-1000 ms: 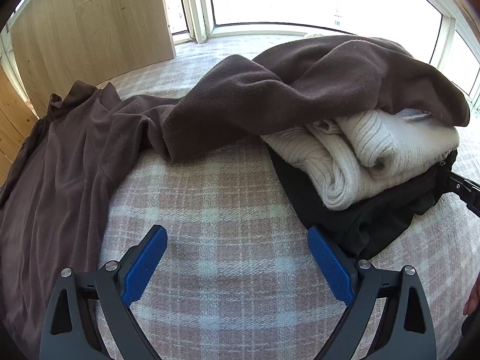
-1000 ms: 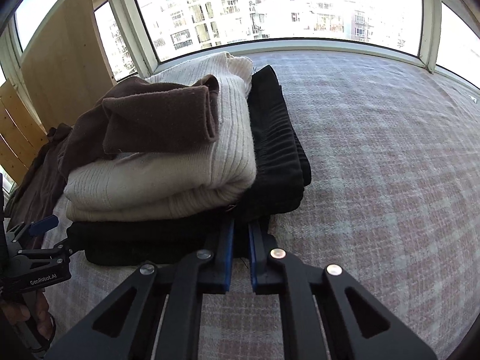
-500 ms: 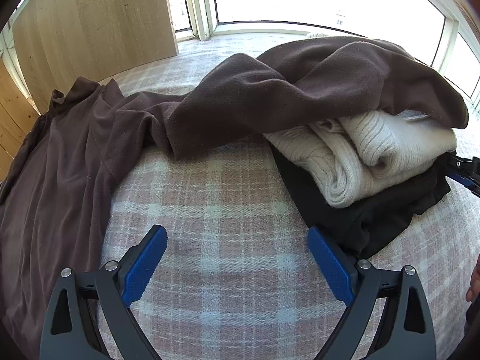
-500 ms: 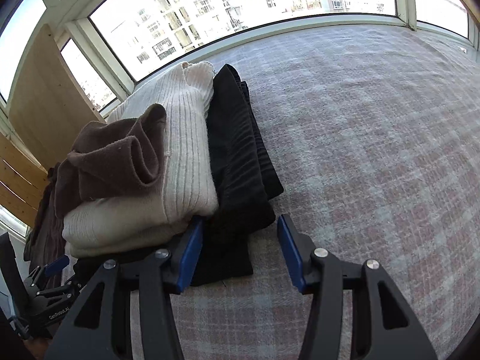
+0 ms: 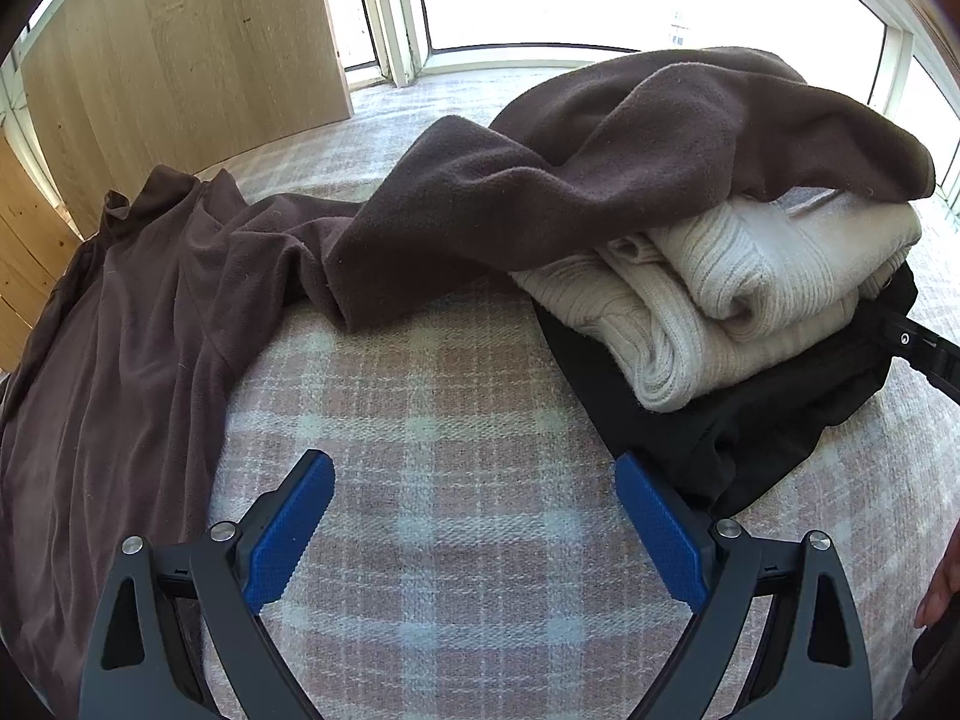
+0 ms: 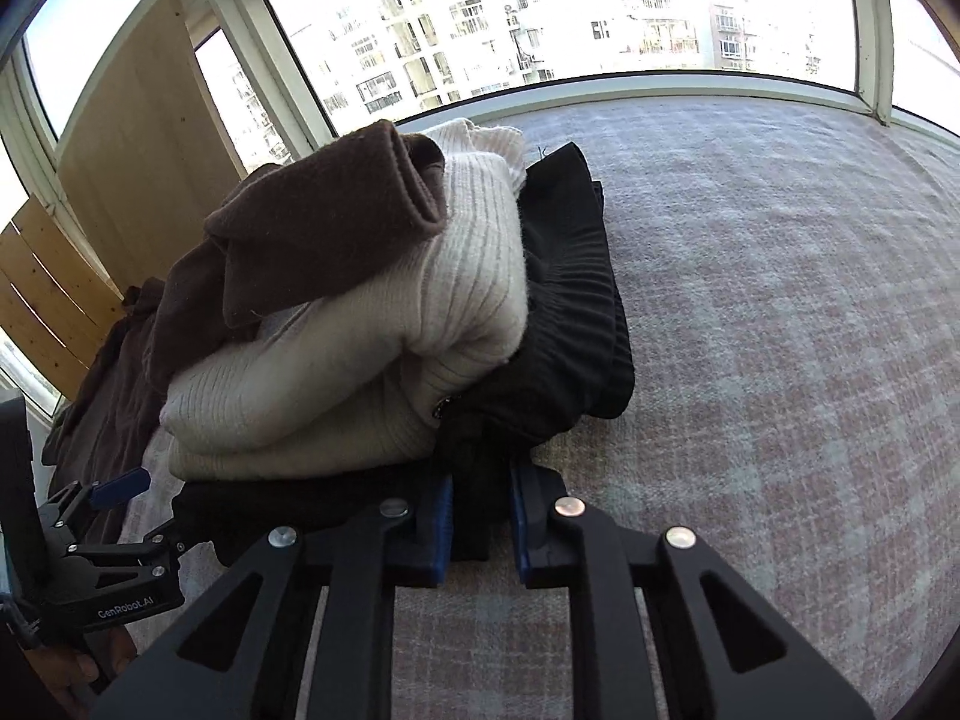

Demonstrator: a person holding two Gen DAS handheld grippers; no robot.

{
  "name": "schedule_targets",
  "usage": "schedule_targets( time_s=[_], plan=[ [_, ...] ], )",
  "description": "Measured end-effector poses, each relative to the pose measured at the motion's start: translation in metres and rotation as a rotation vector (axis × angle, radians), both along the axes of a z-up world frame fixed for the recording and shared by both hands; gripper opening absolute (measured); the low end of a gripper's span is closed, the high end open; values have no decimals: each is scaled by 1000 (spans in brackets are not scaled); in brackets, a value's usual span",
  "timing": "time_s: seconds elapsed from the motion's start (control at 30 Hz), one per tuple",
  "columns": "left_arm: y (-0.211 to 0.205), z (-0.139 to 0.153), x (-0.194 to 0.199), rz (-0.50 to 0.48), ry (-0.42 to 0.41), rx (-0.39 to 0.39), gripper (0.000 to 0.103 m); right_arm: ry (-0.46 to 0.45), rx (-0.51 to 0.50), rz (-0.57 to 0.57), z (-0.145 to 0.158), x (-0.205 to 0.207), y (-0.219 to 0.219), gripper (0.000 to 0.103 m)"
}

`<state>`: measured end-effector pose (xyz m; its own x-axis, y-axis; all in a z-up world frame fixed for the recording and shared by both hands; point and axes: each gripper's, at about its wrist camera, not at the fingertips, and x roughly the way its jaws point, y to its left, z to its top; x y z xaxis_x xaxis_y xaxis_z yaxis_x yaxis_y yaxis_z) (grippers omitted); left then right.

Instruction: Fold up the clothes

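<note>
A stack lies on the plaid bed cover (image 5: 450, 396): a black garment (image 6: 570, 330) at the bottom, a folded cream knit sweater (image 6: 360, 384) on it, and part of a brown fleece garment (image 6: 312, 222) draped on top. The rest of the brown fleece garment (image 5: 150, 330) trails off to the left across the cover. My right gripper (image 6: 480, 480) is closing its jaws, and its pads pinch the near edge of the black garment (image 5: 750, 414), lifting that side of the stack a little. My left gripper (image 5: 471, 468) hovers open over bare cover, left of the stack, holding nothing.
A light wooden panel (image 5: 180, 60) stands at the back left, with wooden slats (image 6: 54, 300) beside it. Windows (image 6: 540, 18) run along the far edge of the bed. Right of the stack the cover (image 6: 780, 330) is bare. A hand (image 5: 942, 594) shows at the right edge.
My right gripper opened, came in around the black garment's near edge and closed on it; the stack's near side now sits tilted up. The left gripper kept still and open.
</note>
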<state>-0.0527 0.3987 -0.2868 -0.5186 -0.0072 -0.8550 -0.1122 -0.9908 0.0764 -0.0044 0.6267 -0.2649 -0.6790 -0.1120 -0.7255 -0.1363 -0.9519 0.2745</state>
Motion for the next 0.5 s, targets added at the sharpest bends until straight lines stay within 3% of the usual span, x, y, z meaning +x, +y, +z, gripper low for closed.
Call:
schedule_targets(
  time_s=[0.5],
  plan=[
    [39,11,26,-91,-5,46,95,17,81,-64,25,37,35,10]
  ],
)
